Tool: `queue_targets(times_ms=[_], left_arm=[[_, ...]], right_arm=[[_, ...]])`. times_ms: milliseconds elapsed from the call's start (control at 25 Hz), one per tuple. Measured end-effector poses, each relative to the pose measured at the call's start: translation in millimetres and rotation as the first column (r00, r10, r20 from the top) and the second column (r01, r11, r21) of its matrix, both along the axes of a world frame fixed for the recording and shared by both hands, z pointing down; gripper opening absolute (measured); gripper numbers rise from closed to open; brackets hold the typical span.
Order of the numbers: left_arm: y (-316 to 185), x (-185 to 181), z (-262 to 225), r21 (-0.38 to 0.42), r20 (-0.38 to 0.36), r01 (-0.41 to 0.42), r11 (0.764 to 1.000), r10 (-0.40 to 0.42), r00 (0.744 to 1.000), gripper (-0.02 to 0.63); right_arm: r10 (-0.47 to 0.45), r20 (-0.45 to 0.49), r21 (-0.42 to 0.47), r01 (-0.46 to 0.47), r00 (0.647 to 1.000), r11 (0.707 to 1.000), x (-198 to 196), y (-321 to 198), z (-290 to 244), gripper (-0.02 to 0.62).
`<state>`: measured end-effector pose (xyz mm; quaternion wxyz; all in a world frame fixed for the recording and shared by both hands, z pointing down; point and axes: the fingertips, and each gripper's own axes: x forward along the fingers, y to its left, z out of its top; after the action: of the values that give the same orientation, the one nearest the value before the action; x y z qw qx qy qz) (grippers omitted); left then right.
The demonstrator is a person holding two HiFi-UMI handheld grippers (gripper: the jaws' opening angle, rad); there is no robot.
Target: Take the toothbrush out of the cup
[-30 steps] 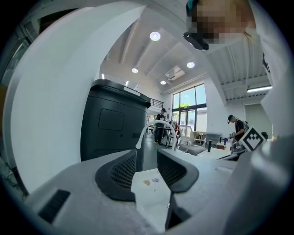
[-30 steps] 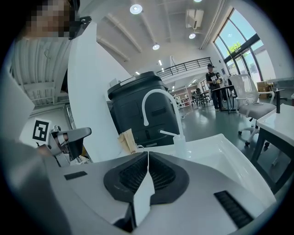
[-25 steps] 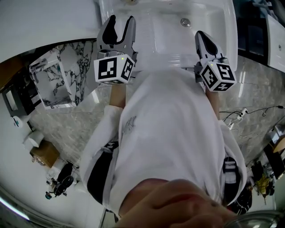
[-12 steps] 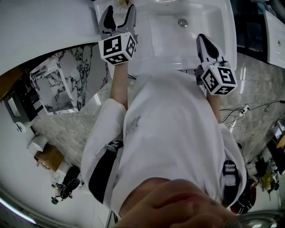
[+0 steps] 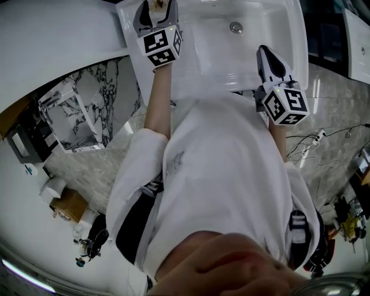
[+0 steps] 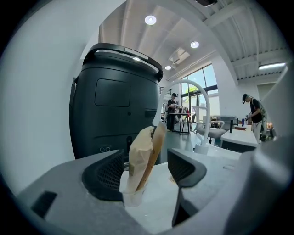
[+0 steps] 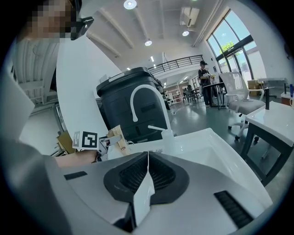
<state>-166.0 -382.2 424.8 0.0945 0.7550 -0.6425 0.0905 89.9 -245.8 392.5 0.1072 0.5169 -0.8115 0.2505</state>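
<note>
The left gripper (image 5: 156,10) reaches to the far left corner of the sink (image 5: 248,55). Its 2 jaws stand wide apart, having just been opening, and they grasp nothing. On the sink's flat white rim at that corner stands a small clear cup (image 6: 133,198), and the toothbrush (image 6: 143,158) is in it, inside a tan paper wrapper. The wrapper leans toward the right jaw and rises above both pads. Cup and toothbrush sit between the 2 jaws, and neither pad presses on them. A curved white faucet (image 6: 205,110) rises from the sink's back edge, to the right of the cup, and a tall black housing (image 6: 115,105) stands behind the sink. The right gripper (image 5: 264,53) hangs over the sink's near right edge, its jaws clenched together with nothing between them.
</note>
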Motion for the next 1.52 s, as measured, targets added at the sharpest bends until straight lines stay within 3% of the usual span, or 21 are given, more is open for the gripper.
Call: queue_targets(times_ms=[120, 200, 560, 720, 960, 1520], left_arm=[[-6.8, 1.2, 5.7, 0.014, 0.042, 0.014, 1.000, -0.014, 0.999, 0.277], [-9.4, 2.2, 8.0, 0.025, 0.065, 0.015, 1.000, -0.017, 0.998, 0.193], [-15.5, -1.9, 11.0, 0.037, 0.074, 0.017, 0.999, -0.020, 0.997, 0.119], [-16.3, -1.8, 11.1, 0.048, 0.098, 0.006, 0.999, -0.010, 0.995, 0.052], [-14.9, -3.5, 9.0, 0.054, 0.118, -0.018, 0.998, 0.011, 0.993, 0.041], [-6.1, -12.6, -31.3, 0.118, 0.086, 0.002, 0.993, -0.012, 0.996, 0.040]], right_arm=[[0.008, -0.002, -0.010, -0.009, 1.000, 1.000, 0.0, 0.2, 2.6, 0.015], [0.014, -0.003, -0.014, -0.014, 1.000, 1.000, 0.3, 0.7, 3.1, 0.015], [0.030, -0.008, -0.023, -0.030, 1.000, 0.999, 0.0, 1.4, 5.5, 0.015], [0.029, -0.007, -0.025, -0.029, 1.000, 0.999, -2.9, 2.2, 6.3, 0.015], [0.027, -0.012, -0.021, -0.027, 1.000, 0.999, -5.5, 3.3, 4.0, 0.015], [0.014, -0.016, -0.014, -0.014, 1.000, 1.000, -8.8, 6.8, 1.7, 0.015]])
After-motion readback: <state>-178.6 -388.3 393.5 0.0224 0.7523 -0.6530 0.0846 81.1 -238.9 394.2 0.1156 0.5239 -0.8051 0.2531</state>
